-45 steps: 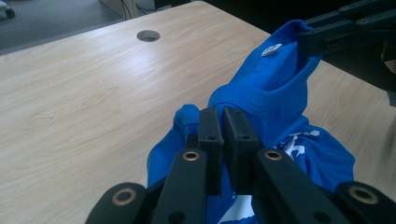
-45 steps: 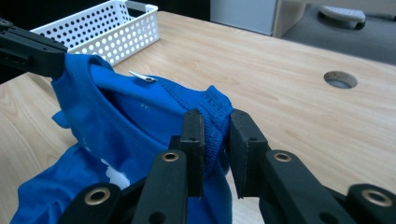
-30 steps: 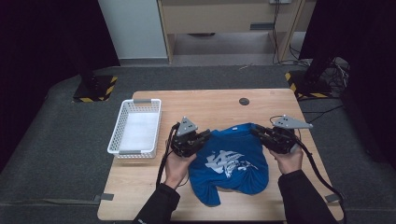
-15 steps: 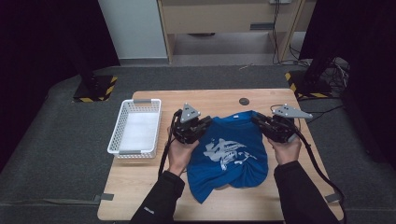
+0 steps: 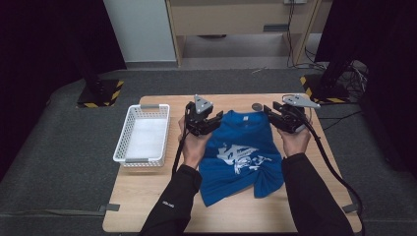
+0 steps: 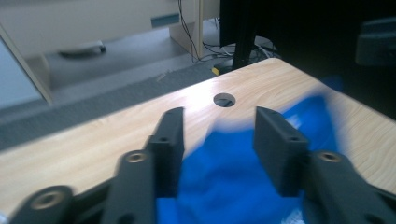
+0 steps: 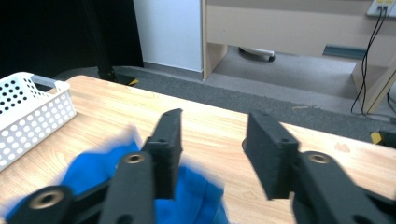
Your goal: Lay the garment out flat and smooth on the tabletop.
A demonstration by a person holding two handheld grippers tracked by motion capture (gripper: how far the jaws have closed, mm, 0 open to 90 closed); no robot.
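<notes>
Left to right: white perforated basket [image 5: 142,136] at the table's left edge, empty; left gripper [image 5: 212,123] over the blue T-shirt [image 5: 243,157] at its left shoulder, jaws just opened, cloth below but not pinched; shirt spread print-up at the table centre w/ collar toward the far edge, lower hem still rumpled; right gripper [image 5: 275,117] at the right shoulder, jaws likewise just opened – nothing held. Judged: laying-out approx. done – smoothing or folding, perhaps basket transfer, remains.
</notes>
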